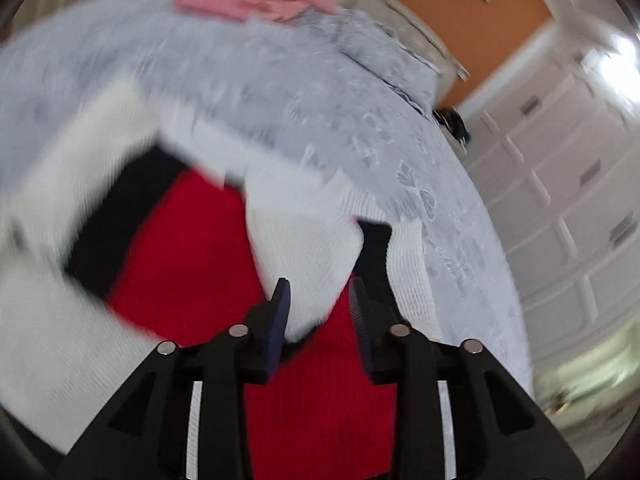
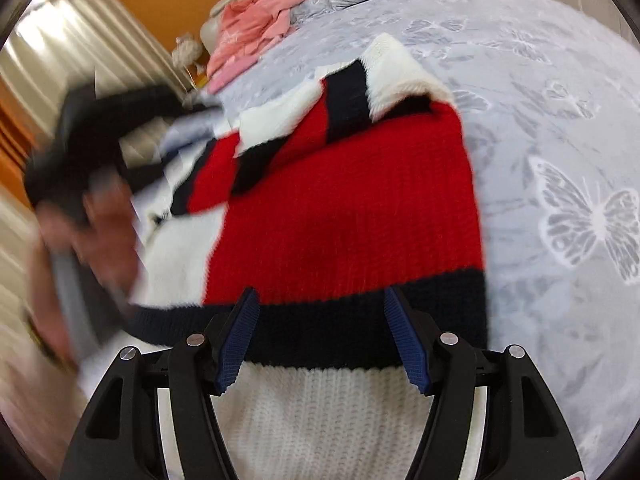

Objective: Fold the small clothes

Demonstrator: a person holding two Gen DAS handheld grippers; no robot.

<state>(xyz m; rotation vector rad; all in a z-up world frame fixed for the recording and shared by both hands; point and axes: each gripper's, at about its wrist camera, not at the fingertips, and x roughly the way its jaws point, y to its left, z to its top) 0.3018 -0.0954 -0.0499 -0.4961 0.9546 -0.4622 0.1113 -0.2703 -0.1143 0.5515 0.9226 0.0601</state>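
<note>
Right now a knitted sweater (image 2: 340, 208) in red, white and dark navy is lying spread on a bed (image 2: 540, 120) covered by a grey quilt with a butterfly print, close to the bed's near edge. The right gripper (image 2: 322, 336) is hovering over the sweater's navy band with its jaws standing wide apart, gripping nothing. The left gripper (image 1: 320, 308) is sitting over the sweater (image 1: 192, 256) with its jaws partly open; a white sleeve (image 1: 304, 252) is lying between the blue fingertips (image 1: 280, 312), though I cannot tell whether they are pinching it, as the view is blurred. In the right wrist view a blurred hand (image 2: 92, 224) is showing at the left side of the sweater. Near the bed's far corner a pile of pink clothes (image 2: 252, 28) is resting.
</note>
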